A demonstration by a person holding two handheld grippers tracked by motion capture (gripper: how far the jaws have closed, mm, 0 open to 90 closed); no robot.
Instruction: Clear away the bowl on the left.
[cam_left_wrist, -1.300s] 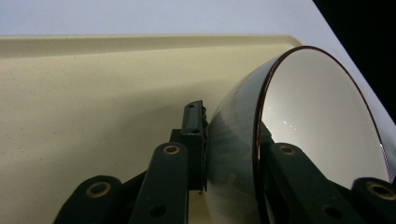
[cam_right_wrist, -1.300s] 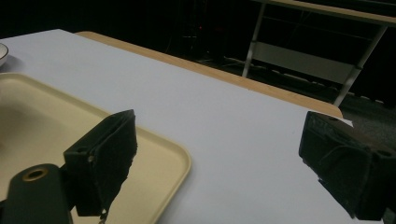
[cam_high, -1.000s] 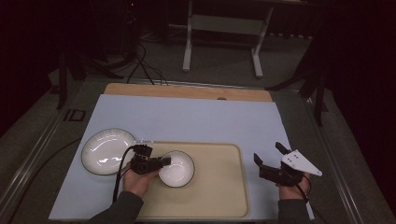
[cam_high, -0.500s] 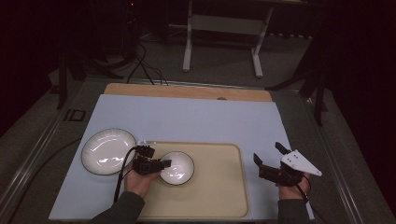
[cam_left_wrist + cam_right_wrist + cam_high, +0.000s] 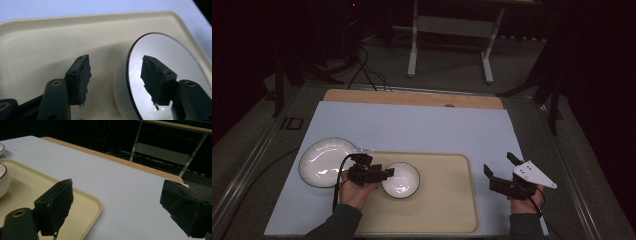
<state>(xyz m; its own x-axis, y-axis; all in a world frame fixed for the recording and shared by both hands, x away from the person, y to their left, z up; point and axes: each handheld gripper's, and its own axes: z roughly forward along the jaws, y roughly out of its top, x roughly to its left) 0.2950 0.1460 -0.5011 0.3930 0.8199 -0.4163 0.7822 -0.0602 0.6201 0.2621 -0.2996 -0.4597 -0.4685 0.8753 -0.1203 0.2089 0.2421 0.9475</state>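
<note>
A small white bowl (image 5: pixel 400 180) with a dark rim stands on the left part of a cream tray (image 5: pixel 447 200). My left gripper (image 5: pixel 388 172) is at the bowl's left edge. In the left gripper view the gripper (image 5: pixel 117 68) is open and straddles the rim of the bowl (image 5: pixel 160 50): one jaw is outside over the tray (image 5: pixel 37 45), the other inside the bowl, neither pressing the wall. My right gripper (image 5: pixel 498 162) is held open just right of the tray, with nothing in it. Its own view has it (image 5: pixel 117 192) over the blue mat.
A larger white plate (image 5: pixel 326 161) with a dark rim lies on the light blue mat (image 5: pixel 412 130), left of the tray. A wooden strip (image 5: pixel 412 98) runs along the table's far edge. Beyond it are a metal stand (image 5: pixel 449 30) and floor cables.
</note>
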